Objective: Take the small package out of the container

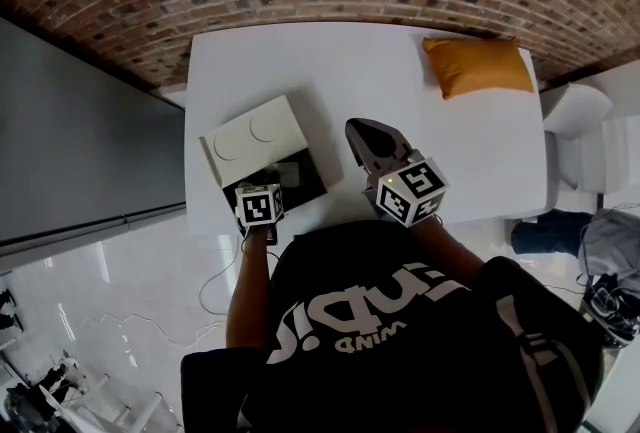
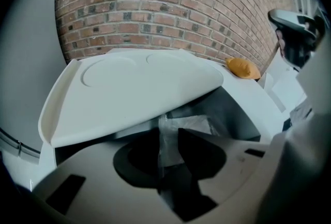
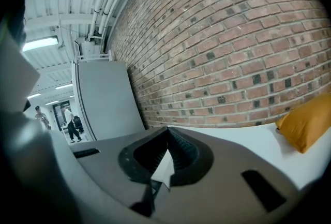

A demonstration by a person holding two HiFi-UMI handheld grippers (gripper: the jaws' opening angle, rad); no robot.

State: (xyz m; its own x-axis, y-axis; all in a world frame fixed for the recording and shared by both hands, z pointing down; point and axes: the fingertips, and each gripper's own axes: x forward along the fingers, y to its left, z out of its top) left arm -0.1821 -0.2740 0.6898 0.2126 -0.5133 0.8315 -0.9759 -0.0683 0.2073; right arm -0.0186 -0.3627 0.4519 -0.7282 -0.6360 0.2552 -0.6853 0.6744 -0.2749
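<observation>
From above, a white desk (image 1: 400, 71) stands against a brick wall. An open container (image 1: 303, 173) sits at its near left corner, its white lid (image 1: 252, 136) tilted up on the wall side. My left gripper (image 1: 262, 185) reaches down into the container's dark tray. There my left fingers (image 2: 199, 153) are clamped on the small package (image 2: 194, 123), a clear, crinkled plastic bag lying inside the container under the raised lid. My right gripper (image 1: 358, 129) hovers over the desk just right of the container, fingertips together and holding nothing. An orange cushion (image 1: 477, 64) lies well beyond the container, toward the far right corner.
</observation>
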